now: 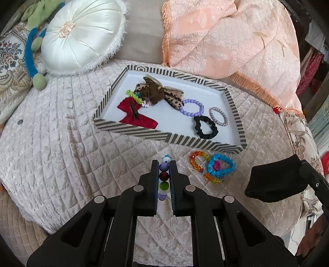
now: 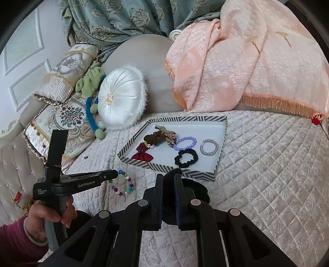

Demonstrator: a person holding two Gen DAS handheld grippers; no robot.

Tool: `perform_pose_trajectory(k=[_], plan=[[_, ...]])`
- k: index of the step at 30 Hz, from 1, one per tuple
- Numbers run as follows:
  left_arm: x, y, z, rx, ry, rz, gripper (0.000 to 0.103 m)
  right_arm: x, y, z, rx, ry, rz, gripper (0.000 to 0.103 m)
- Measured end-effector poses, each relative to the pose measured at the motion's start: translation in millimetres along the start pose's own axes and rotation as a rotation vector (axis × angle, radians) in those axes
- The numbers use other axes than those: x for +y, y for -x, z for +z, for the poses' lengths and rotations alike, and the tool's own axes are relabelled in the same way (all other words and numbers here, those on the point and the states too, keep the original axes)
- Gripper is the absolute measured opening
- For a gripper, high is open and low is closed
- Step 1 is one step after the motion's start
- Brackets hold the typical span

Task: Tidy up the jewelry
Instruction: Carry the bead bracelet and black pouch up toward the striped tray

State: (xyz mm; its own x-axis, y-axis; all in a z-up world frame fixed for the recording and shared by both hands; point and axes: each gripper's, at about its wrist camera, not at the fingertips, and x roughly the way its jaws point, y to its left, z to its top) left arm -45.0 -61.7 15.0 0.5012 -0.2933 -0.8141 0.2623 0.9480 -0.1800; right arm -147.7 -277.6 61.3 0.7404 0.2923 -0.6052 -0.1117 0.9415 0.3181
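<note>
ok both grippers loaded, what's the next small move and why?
Probably carry the left gripper forward over the tray and release. Its jaws are shut on the mixed-bead bracelet, which hangs clear of the quilt, and the tray floor has bare room near its front edge. The right gripper, shut on a black scrunchie, could follow.

A bed with a pale quilted cover fills the room, daylit. Behind it hang blue-green damask curtains beside a white panelled wall; a peach fringed throw drapes the padded headboard.
</note>
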Motion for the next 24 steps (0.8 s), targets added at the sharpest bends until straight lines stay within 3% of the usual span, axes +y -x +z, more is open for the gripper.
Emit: perform_pose_trajectory(k=[17, 21, 22, 24], plan=[[1, 19, 24, -0.053, -0.022, 0.018, 0.008, 4, -3, 17, -0.006, 0.019, -0.004, 0.009], [2, 17, 23, -0.049, -0.022, 0.02, 0.008, 1, -15, 9, 0.078, 0.046, 0.001, 0.011], [2, 16, 23, -0.046, -0.018, 0.018, 0.008, 1, -20, 3, 0.113, 0.074, -0.013, 0.016], [3, 12, 22, -0.038, -0.011, 0.015, 0.008, -2, -30, -7, 0.165, 0.105, -0.033, 0.066]])
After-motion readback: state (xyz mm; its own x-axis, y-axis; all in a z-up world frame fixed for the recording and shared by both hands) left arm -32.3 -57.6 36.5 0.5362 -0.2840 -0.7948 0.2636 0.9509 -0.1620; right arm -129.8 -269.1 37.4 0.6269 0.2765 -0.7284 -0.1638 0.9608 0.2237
